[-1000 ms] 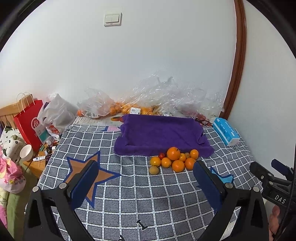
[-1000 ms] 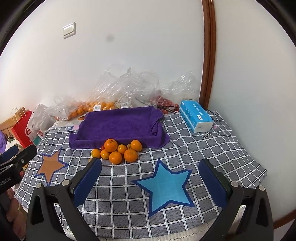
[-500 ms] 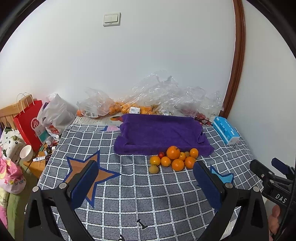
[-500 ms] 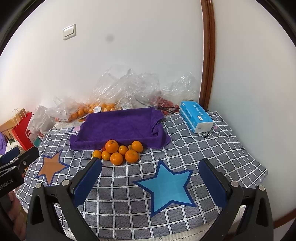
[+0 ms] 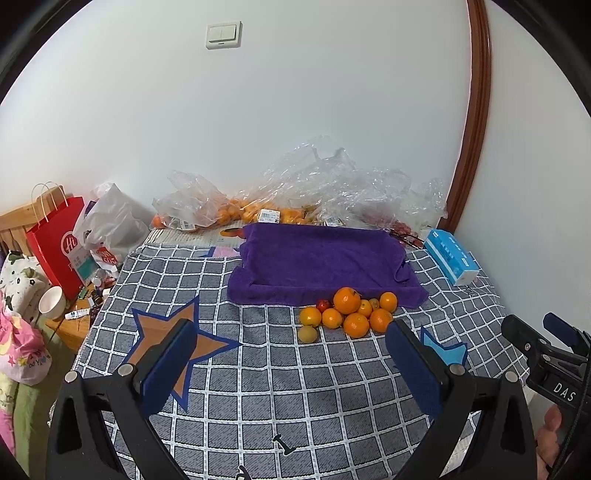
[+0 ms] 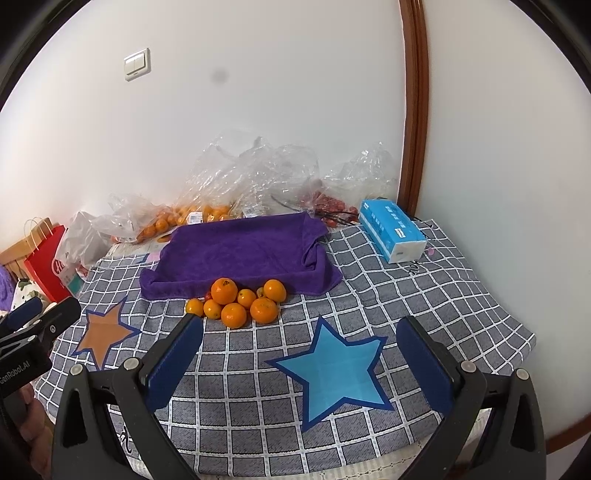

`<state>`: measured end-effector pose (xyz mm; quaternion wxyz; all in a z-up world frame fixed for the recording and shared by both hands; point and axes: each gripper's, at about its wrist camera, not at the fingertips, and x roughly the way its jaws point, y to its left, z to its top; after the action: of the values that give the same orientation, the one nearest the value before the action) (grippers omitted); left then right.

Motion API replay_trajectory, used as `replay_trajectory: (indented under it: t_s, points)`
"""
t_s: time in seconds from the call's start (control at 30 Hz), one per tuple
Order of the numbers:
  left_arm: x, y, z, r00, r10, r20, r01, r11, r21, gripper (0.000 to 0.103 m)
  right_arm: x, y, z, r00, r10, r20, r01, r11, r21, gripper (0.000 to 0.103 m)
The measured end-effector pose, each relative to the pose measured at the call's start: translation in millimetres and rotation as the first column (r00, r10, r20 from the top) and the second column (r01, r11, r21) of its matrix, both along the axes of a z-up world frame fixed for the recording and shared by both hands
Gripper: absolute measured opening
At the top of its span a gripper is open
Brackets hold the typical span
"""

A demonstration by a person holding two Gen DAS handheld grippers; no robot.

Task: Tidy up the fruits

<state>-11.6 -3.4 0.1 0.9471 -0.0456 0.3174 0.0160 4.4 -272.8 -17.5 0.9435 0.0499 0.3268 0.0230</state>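
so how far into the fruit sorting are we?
Nothing looks done: the purple towel holds no fruit, and the loose oranges sit piled on the checked cloth at its front edge. Nothing in hand: left gripper and right gripper are open and empty, short of the pile. All picking remains.

- This is a room in a home, most likely a bedroom.
- A soft surface is covered with a grey checked cloth with star patches [image 5: 295, 373], like a bed or a low table.
- A white wall light switch [image 5: 223, 34] and a brown wooden door frame [image 6: 413, 103] show a living room of a house.
- A red paper shopping bag [image 5: 61, 243], a white ceramic bowl [image 5: 51, 302] and printed fabric bundles [image 5: 20, 354] lie at the side.
- Clear plastic grocery bags [image 6: 255, 173] with small orange fruits and a blue pack of paper tissues [image 6: 391, 229] lie near the wall.
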Motion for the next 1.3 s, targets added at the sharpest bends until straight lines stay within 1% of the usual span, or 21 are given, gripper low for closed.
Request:
replay_trajectory:
  t_s: [0.33,0.53,0.77,1.1,1.17,1.3]
  points:
    - [1.1,0.9,-1.1,1.000,-0.005,0.012,0.005,1.000,0.003,0.103,1.6,2.1,-2.5,1.000,0.004,-0.004,-0.004,1.000,0.012,0.103]
    - [2.0,0.1,-3.8,1.000,-0.014,0.012,0.014,1.000,0.003,0.103,3.2,2.5,-5.0,1.000,-0.015,-0.004,0.015,1.000,-0.015,0.103]
    - [5.4,-0.1,-5.9,1.000,-0.021,0.011,0.021,1.000,0.001,0.103,6.7,-0.2,-9.0,1.000,-0.023,0.002,0.023,1.000,-0.006,0.103]
    - [26.8,3.2,-17.2,1.000,-0.021,0.000,0.021,1.000,0.002,0.103,30.1,1.2,-18.7,1.000,-0.013,-0.022,0.012,1.000,-0.011,0.103]
    - [32.8,4.0,-19.8,1.000,-0.022,-0.004,0.022,1.000,0.005,0.103,36.6,3.3,-22.9,0.999,0.006,-0.031,-0.006,1.000,-0.005,0.103]
    - [45.6,4.8,-28.5,1.000,-0.021,-0.021,0.021,1.000,0.016,0.103,48.7,7.1,-32.2,0.999,0.004,-0.039,-0.005,1.000,-0.023,0.103]
